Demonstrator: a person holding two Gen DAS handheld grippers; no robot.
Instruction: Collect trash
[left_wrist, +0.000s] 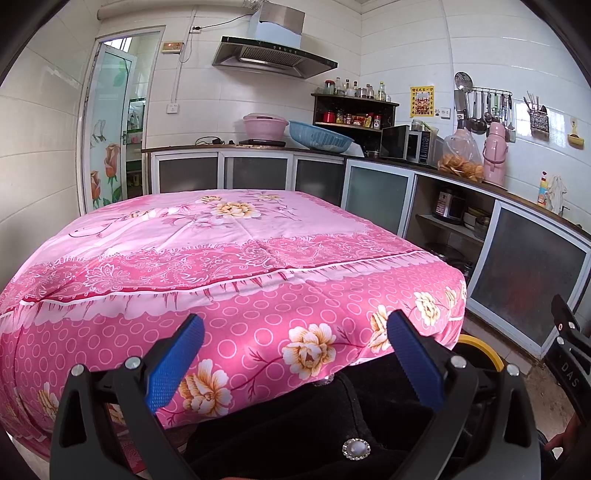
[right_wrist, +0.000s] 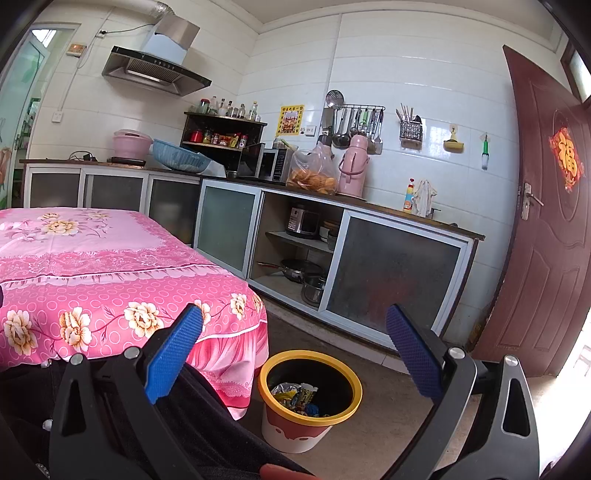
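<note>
Both grippers, left (left_wrist: 295, 354) and right (right_wrist: 294, 354), gape empty; I see the bin (right_wrist: 309, 400) lies nearer my right, below the table's (right_wrist: 110, 266) corner

tablecloth (left_wrist: 229, 266): pink, floral, ringed border | bin (right_wrist: 309, 400): yellow rim, white base (red band) | jaws: blue, dimpled
</note>
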